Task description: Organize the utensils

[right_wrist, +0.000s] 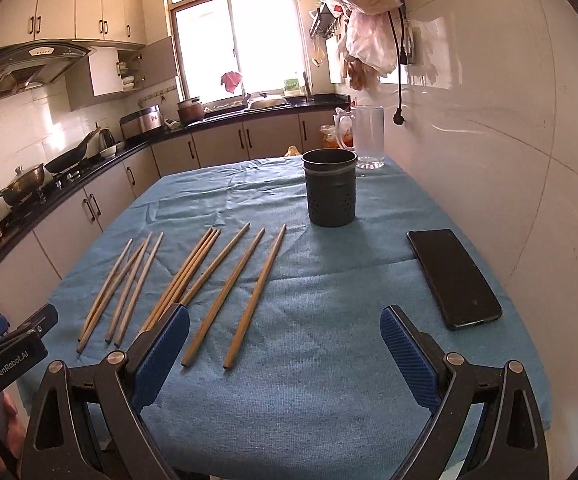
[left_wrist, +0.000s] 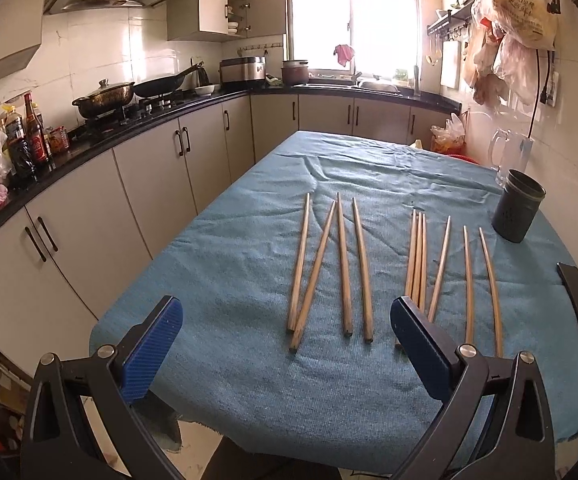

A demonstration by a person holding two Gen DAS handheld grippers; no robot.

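A small kitchen with cream cabinets and a bright far window holds a table under a blue cloth (left_wrist: 249, 360). Wooden chopsticks (left_wrist: 345, 268) lie loose on the cloth, all pointing roughly away from the near edge. On the left are four, two of them crossing near their thick ends; to the right sits a tight bundle of three (right_wrist: 185, 276), then three more spread singly (right_wrist: 255, 296). Beyond them, toward the far right of the table, a dark perforated utensil holder (right_wrist: 331, 188) stands upright, with nothing showing above its rim. A clear glass mug (right_wrist: 367, 136) stands just behind it near the wall, and a black phone (right_wrist: 453, 276) lies flat on the cloth to the right, close to the wall.

The left gripper (left_wrist: 287, 344) hovers at the near edge with its jaws spread wide and nothing between them, its right finger just over the thick ends of the bundle. The right gripper (right_wrist: 285, 348) hangs beside it, jaws likewise wide apart and holding nothing, above bare cloth to the right of the chopsticks.
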